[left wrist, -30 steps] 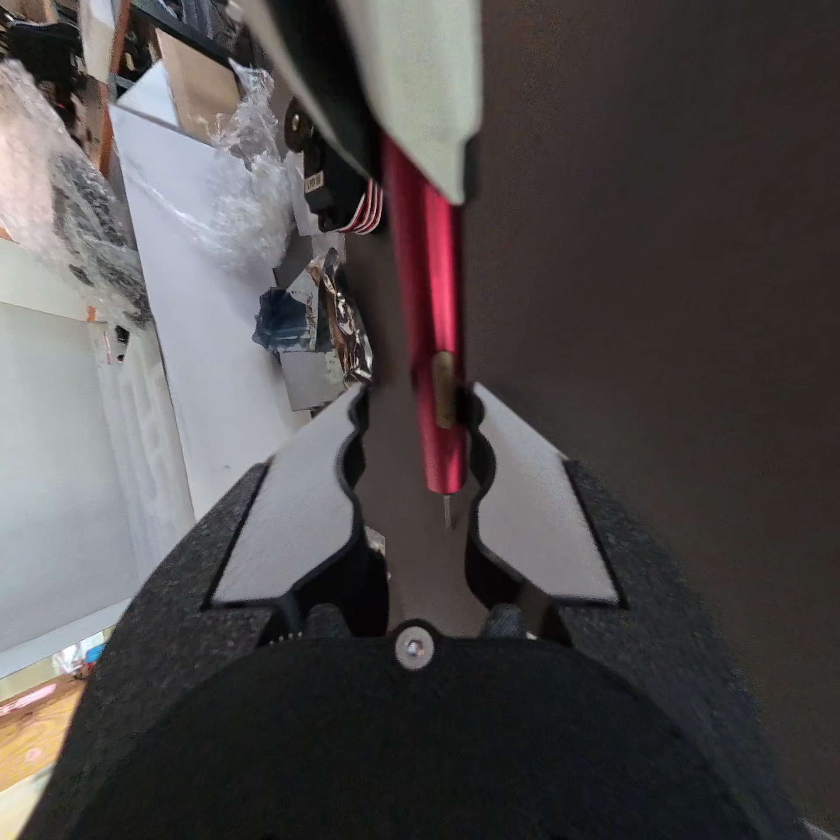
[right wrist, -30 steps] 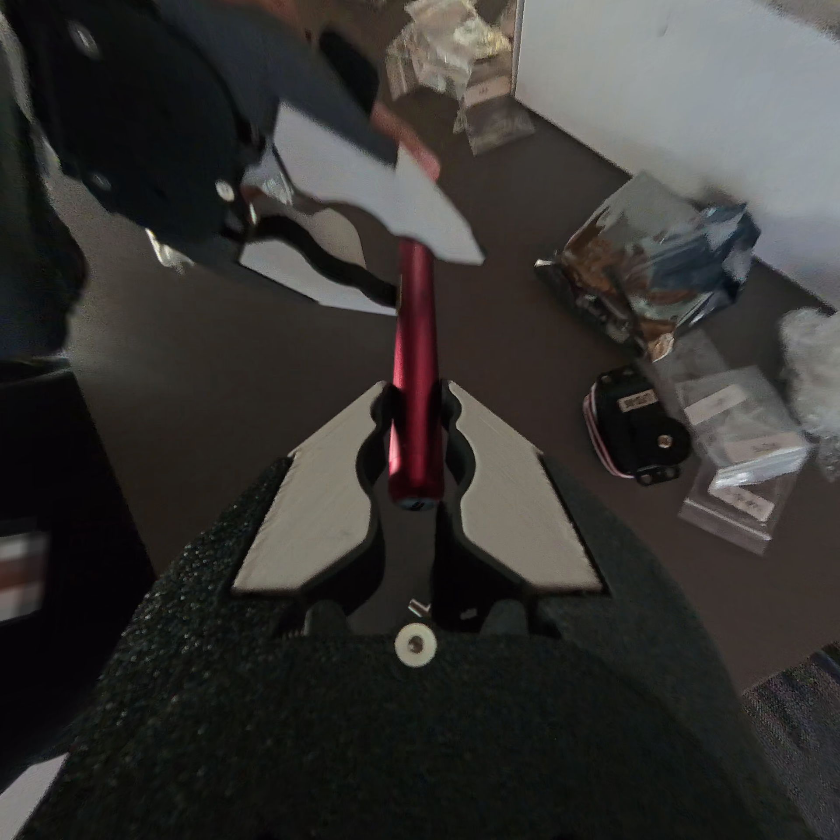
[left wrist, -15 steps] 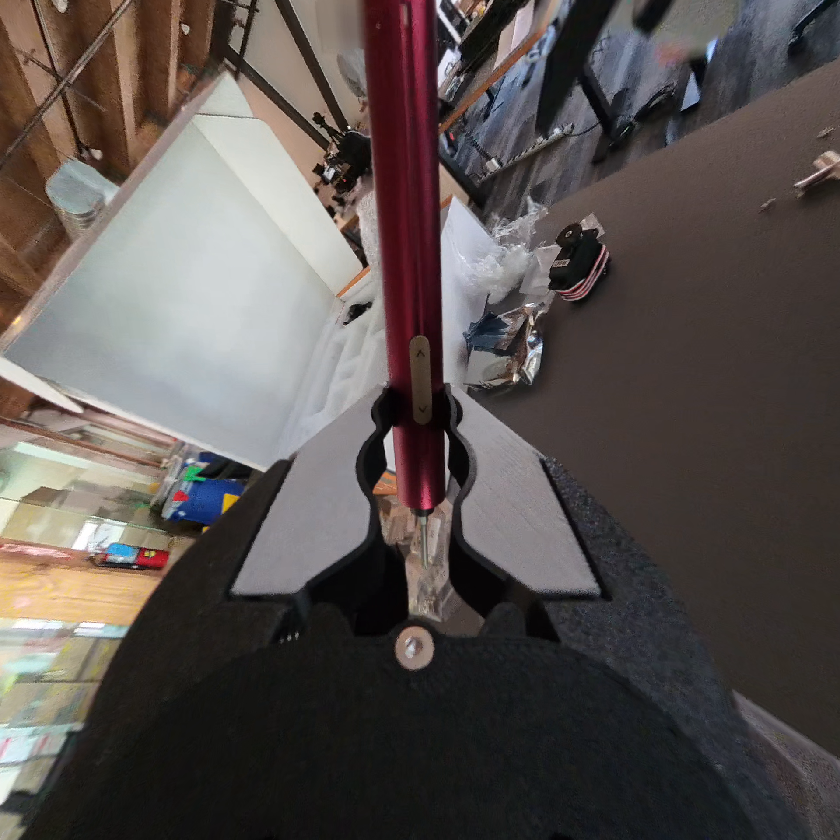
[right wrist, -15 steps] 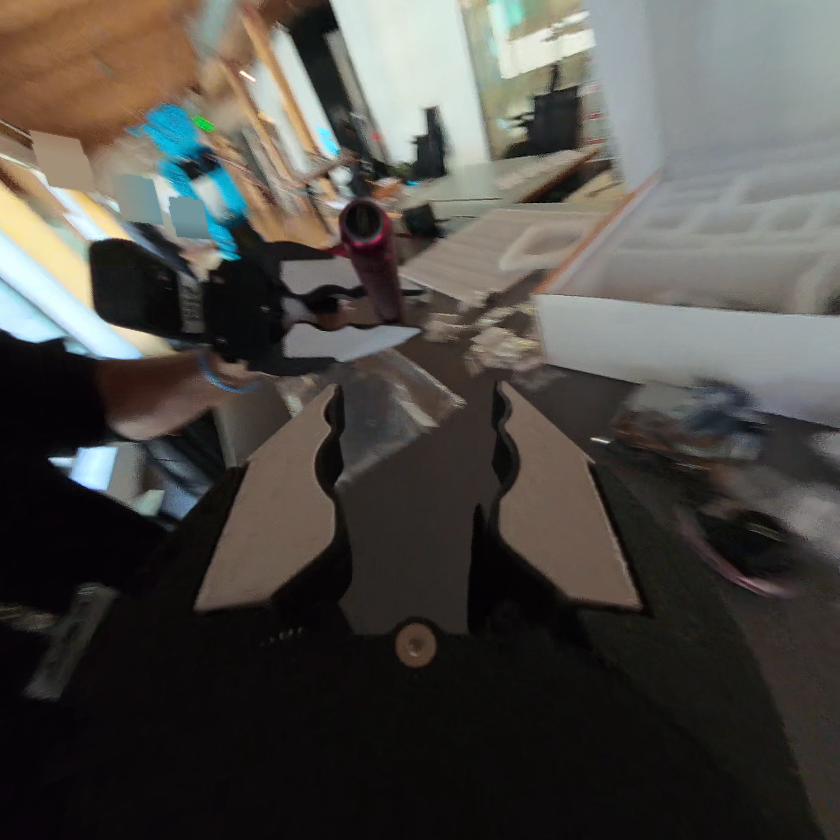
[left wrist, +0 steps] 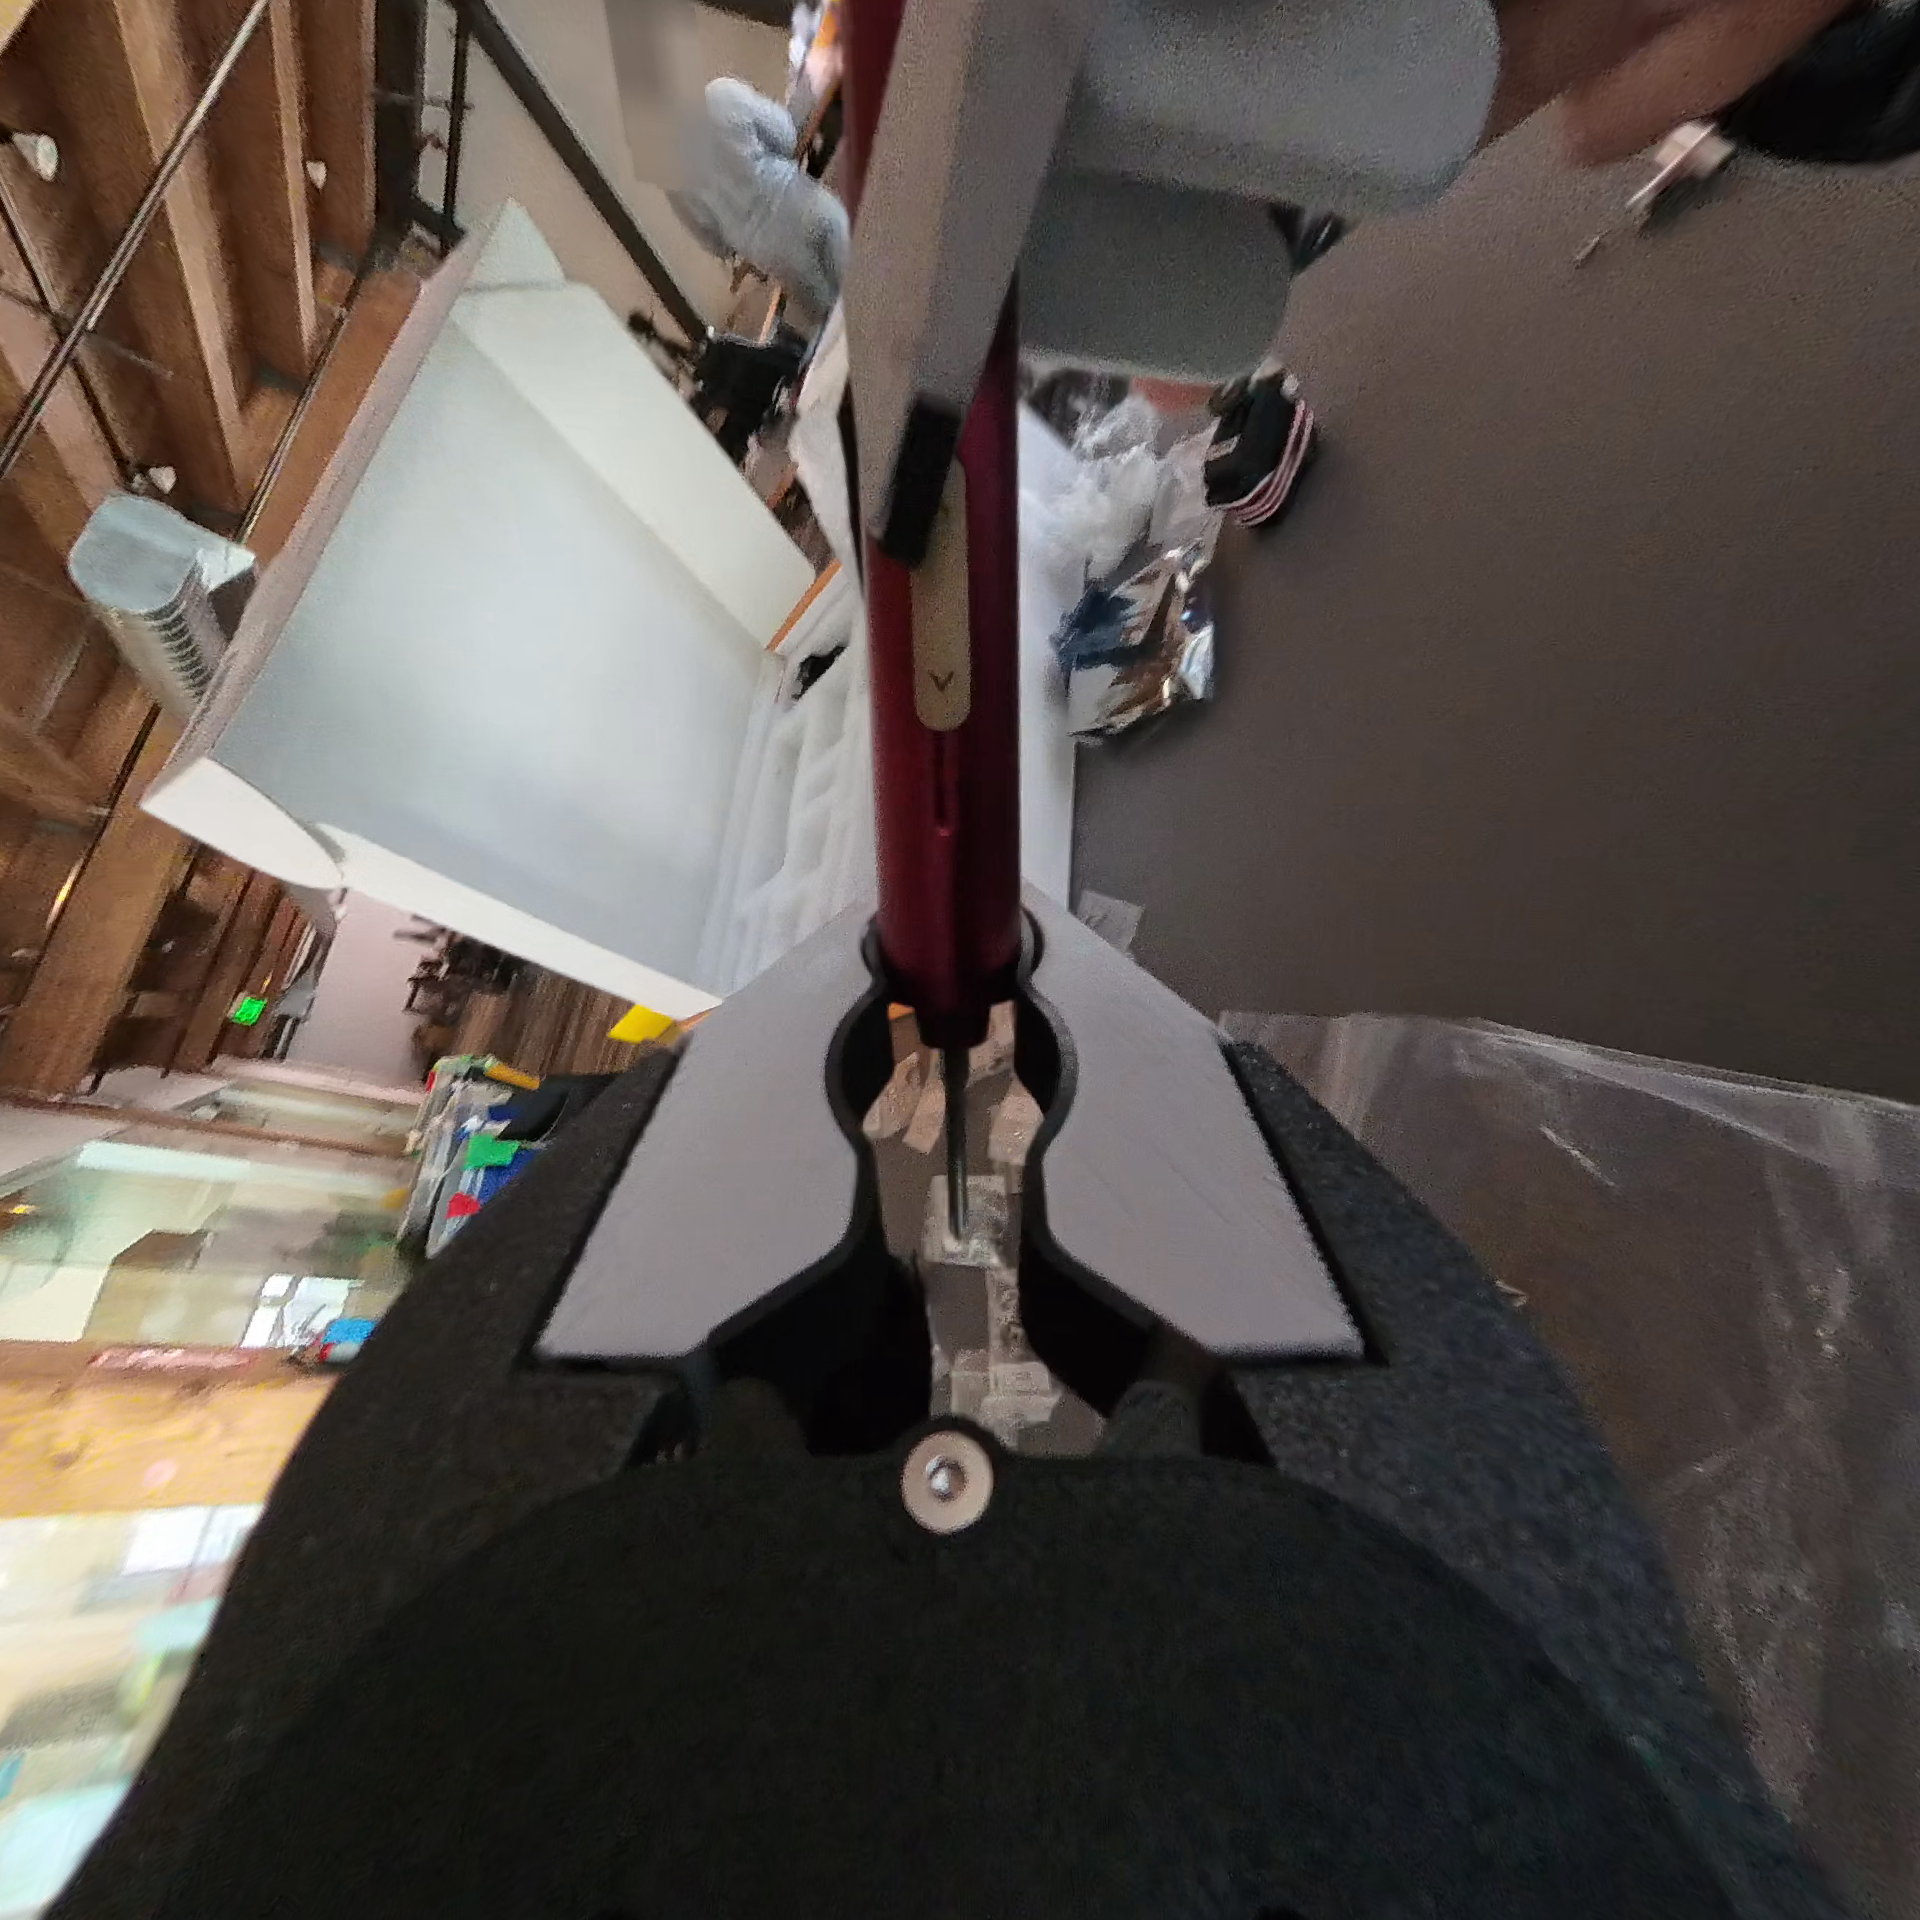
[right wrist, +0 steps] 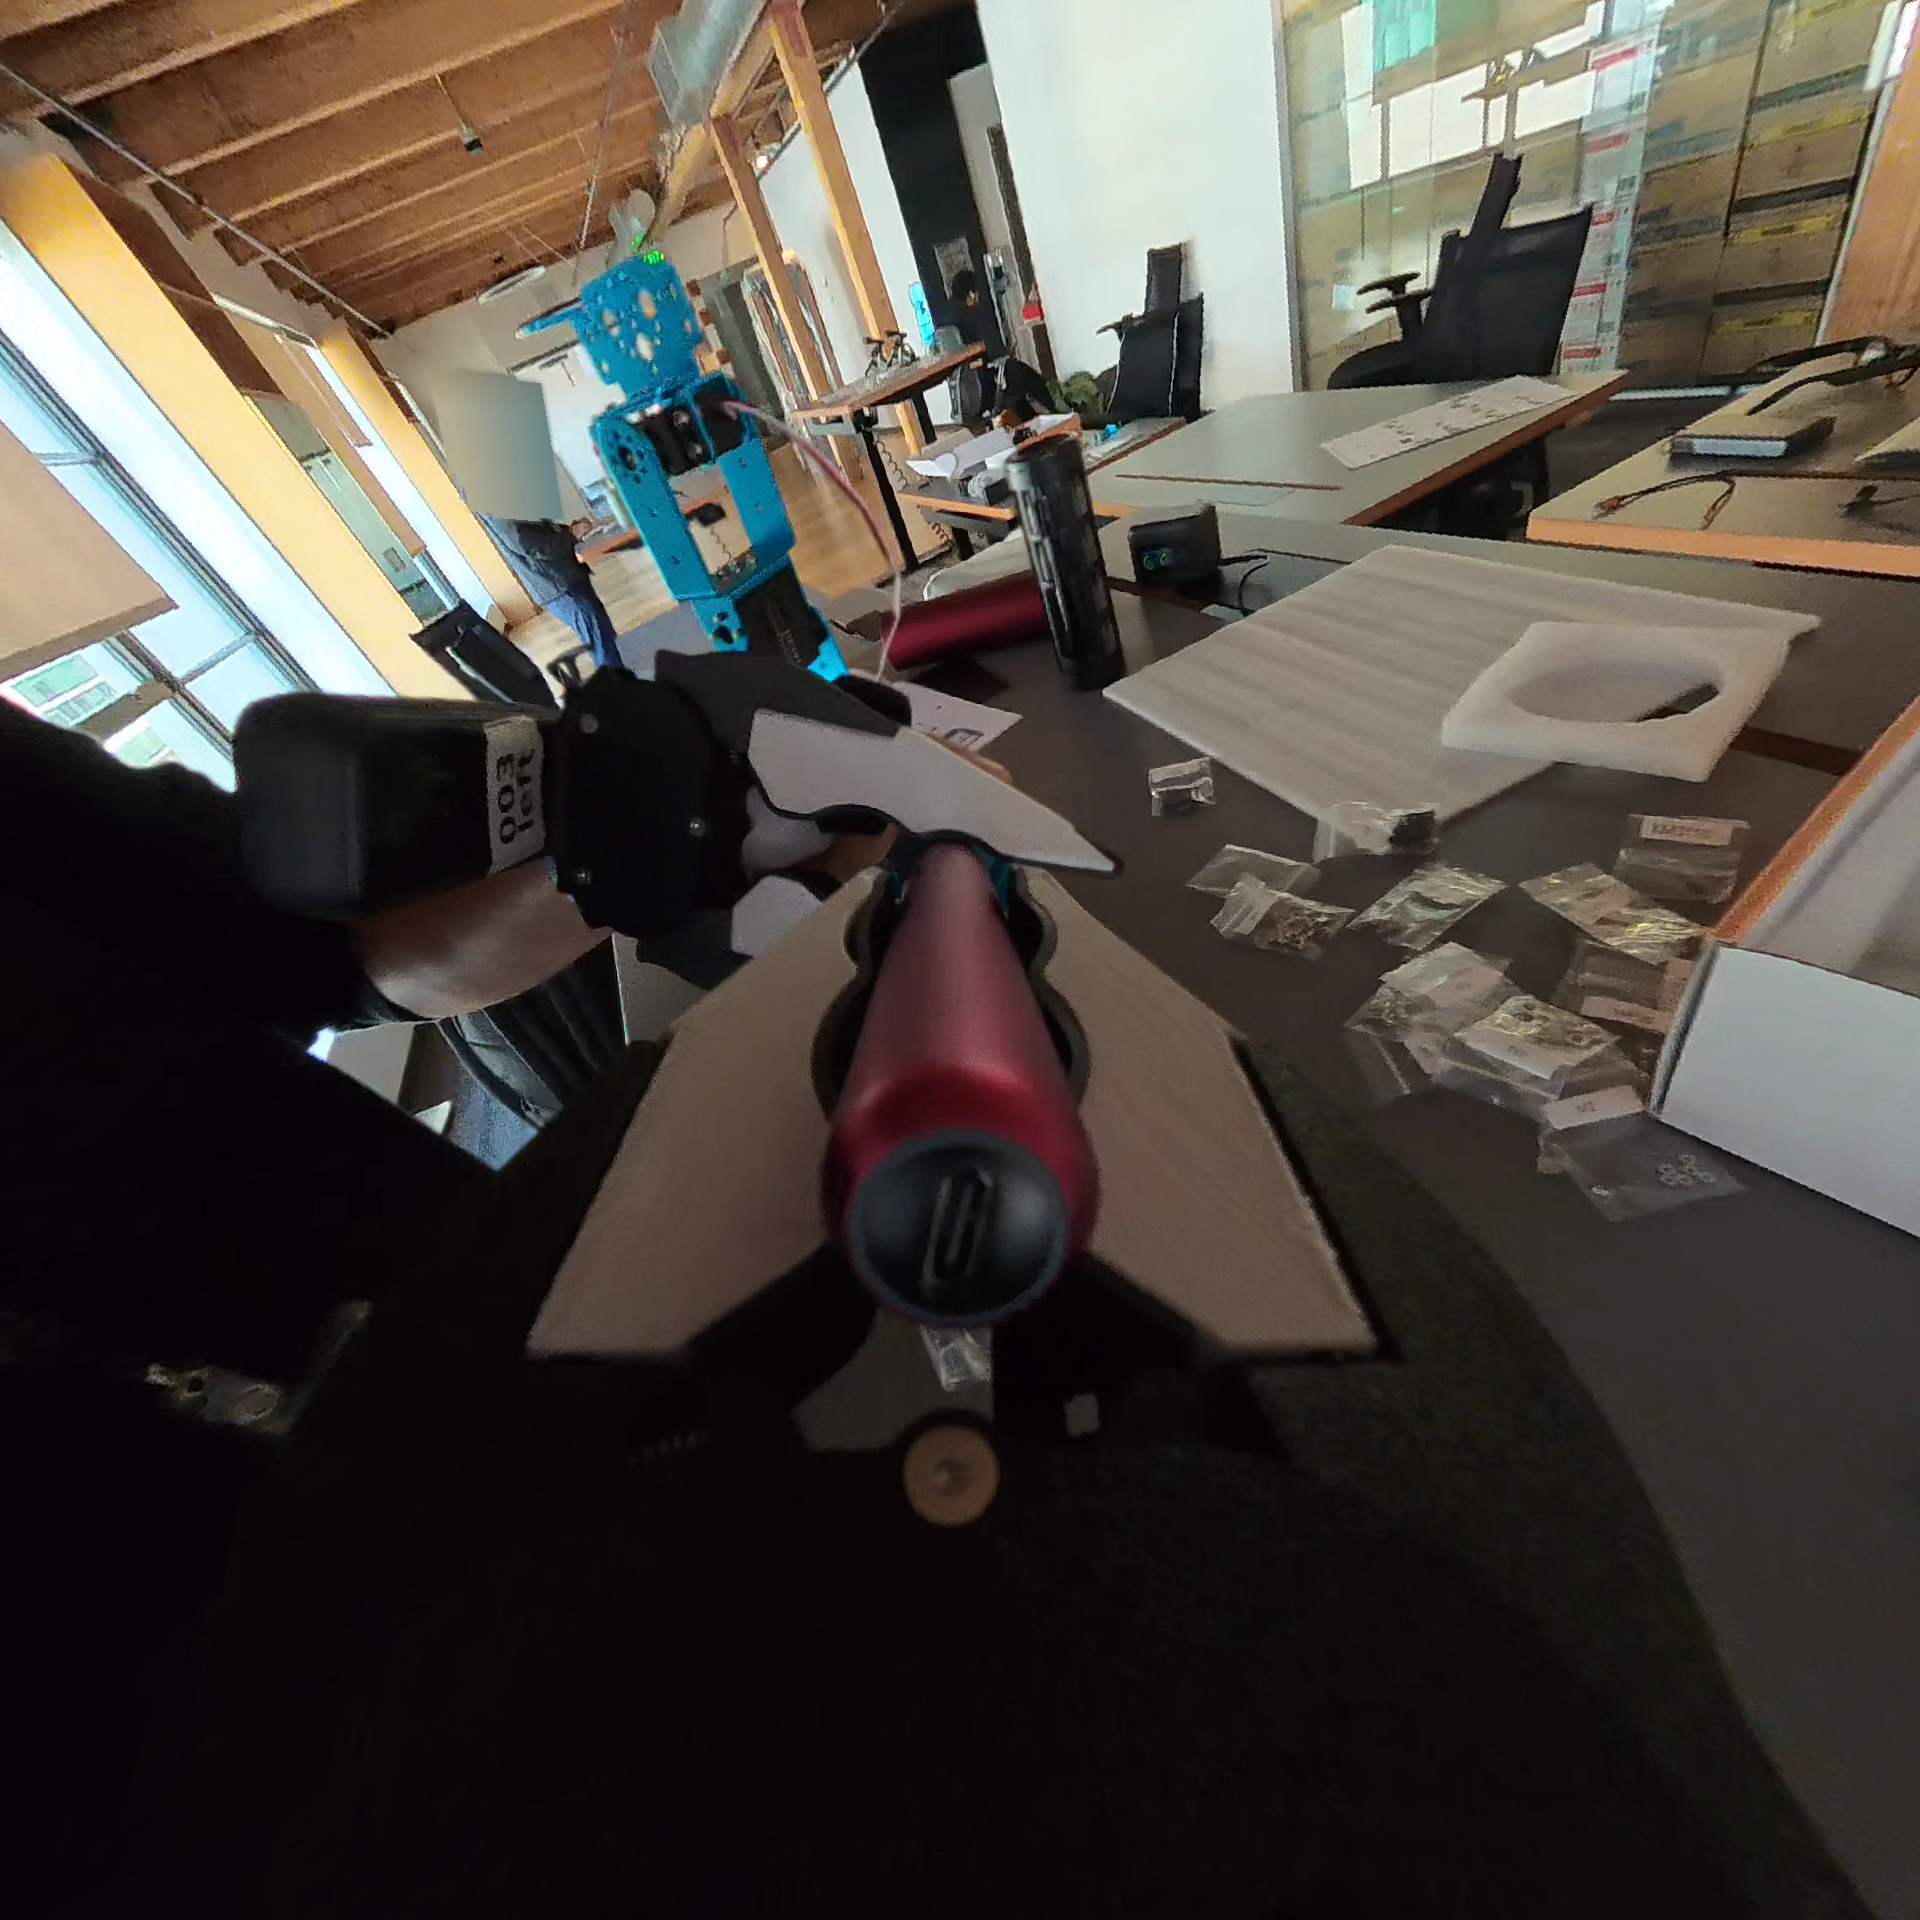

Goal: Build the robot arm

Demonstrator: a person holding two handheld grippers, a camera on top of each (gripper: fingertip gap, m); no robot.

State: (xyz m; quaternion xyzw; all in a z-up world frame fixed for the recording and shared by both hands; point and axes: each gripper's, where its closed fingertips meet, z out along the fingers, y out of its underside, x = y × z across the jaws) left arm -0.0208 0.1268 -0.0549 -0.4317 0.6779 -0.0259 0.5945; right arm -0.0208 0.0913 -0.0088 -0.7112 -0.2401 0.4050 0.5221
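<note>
– So what does the left gripper (left wrist: 951, 935) have?

– Its jaws are clamped on the red driver (left wrist: 940, 727), right at the nose end. The bit (left wrist: 956, 1153) pokes back through the gap behind the jaw tips, towards the camera, and the barrel runs straight out ahead of them.

– And the right gripper (right wrist: 945, 904)?

– It has the same driver at the other end. The barrel sits in the notch between its jaw tips, and they look closed on it. The tail runs back over the jaws, with the port (right wrist: 961, 1226) in the end cap facing the lens. Just beyond those tips, the left gripper comes in from the left side and grips the far end.

– So both are on it at once?

– Yes. The driver is held in the air between the two, clear of the counter (right wrist: 1558, 1455).

– What else is nearby?

– Small clear bags (right wrist: 1475, 1039) lie on the counter to the right of the right jaws. A white box (right wrist: 1818, 1060) sits further right, beyond the bags. Neither gripper touches them.
</note>
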